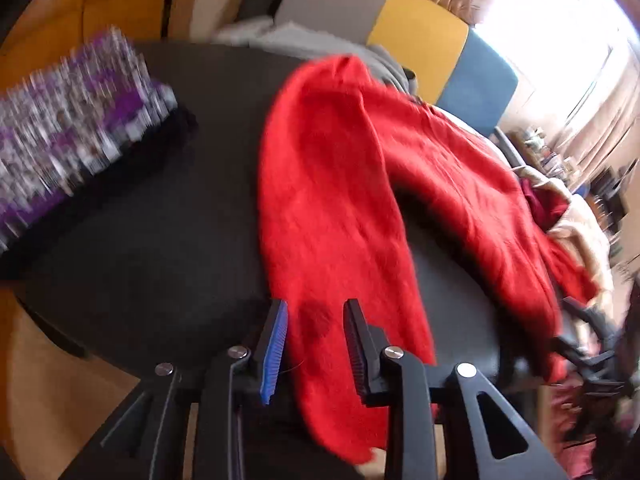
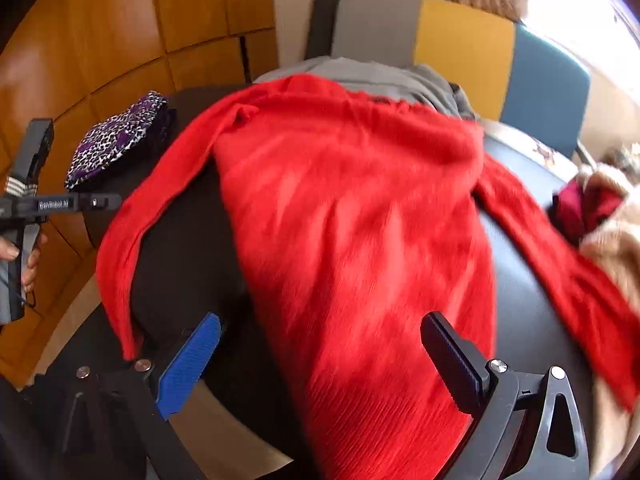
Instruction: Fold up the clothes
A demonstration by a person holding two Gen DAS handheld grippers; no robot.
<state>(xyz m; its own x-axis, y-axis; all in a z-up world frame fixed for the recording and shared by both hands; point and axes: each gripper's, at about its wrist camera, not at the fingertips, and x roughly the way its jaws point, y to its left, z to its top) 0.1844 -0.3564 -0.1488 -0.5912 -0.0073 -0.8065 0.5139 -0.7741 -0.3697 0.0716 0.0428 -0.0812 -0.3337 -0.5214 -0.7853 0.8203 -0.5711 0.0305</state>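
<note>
A red knit sweater [image 2: 360, 220] lies spread over a round black table [image 2: 528, 280], one sleeve trailing to the left and the other to the right. My right gripper [image 2: 320, 360] hangs wide open above the sweater's lower body, its pads clear of the fabric. In the left wrist view the left sleeve of the sweater [image 1: 340, 200] runs down over the table's near edge. My left gripper [image 1: 316, 320] stands partly open, with the sleeve end lying in the gap between its pads and no pad pressing on it. A hand [image 2: 28, 256] holds the left tool at the far left.
A folded purple leopard-print garment [image 2: 116, 144] sits on the table's far left. A grey garment [image 2: 380, 76] lies behind the sweater. Beige and dark red clothes [image 2: 616, 240] are piled at the right. A grey, yellow and blue chair back [image 2: 464, 44] stands beyond the table.
</note>
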